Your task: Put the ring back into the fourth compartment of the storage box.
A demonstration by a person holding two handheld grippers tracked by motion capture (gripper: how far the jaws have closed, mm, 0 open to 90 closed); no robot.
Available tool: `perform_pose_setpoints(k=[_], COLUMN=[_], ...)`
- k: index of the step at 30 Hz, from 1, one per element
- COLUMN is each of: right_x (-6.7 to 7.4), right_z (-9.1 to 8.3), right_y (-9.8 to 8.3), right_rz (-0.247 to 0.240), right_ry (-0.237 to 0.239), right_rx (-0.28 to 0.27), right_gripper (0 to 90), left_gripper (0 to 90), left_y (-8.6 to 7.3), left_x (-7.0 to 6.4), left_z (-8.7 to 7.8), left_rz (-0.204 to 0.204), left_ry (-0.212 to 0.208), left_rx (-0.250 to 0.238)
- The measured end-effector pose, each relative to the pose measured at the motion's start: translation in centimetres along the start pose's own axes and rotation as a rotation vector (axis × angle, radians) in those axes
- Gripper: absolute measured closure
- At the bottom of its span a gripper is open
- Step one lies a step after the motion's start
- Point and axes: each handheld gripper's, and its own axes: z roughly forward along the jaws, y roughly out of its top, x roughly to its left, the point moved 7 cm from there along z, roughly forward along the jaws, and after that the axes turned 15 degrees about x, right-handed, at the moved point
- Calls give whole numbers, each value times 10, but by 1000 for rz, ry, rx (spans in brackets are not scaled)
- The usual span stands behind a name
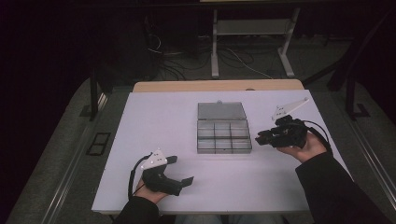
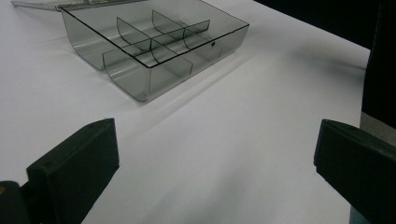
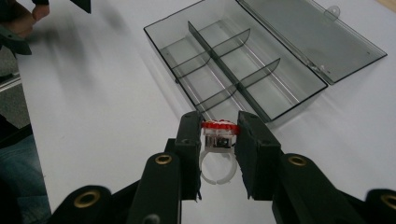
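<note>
- The right hand-held gripper (image 3: pixel 218 135) has its jaws closed on a small ring (image 3: pixel 216 154): a white plastic band with a red top, pinched at the head so the band hangs between the pads.
- In the high view this right hand-held gripper (image 1: pixel 261 136) is held above the desk (image 1: pixel 154 121), tilted, its jaws pointing left toward the box and just beside its right edge; the hand (image 1: pixel 306 148) cups it from below, dark sleeve behind.
- The ring is clear of the desk, near the front rim of the box (image 3: pixel 233 65); whether it is already over a compartment is hard to judge from this angle.
- The left hand-held gripper (image 1: pixel 182 170) sits low at the near left of the desk, jaws spread wide with nothing between them, angled toward the box.
- The box (image 1: pixel 223 135) is smoky clear plastic with six compartments, its lid (image 1: pixel 221 111) folded flat open on the far side. Nothing lies between the ring and the box.
</note>
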Motion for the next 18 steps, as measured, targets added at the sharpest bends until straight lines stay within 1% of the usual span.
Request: perform_pose_setpoints(k=[8,18], right_x=[3,5], right_z=[3,11], right_y=[17,38], right_rz=[-19,-37], right_ry=[5,7], right_rx=[1,8], right_gripper=[696,696], left_gripper=[0,0], left_y=[0,1], left_x=[0,-1], left_z=[0,0], left_rz=[6,10], left_ry=[0,-2], left_rx=[-1,-1])
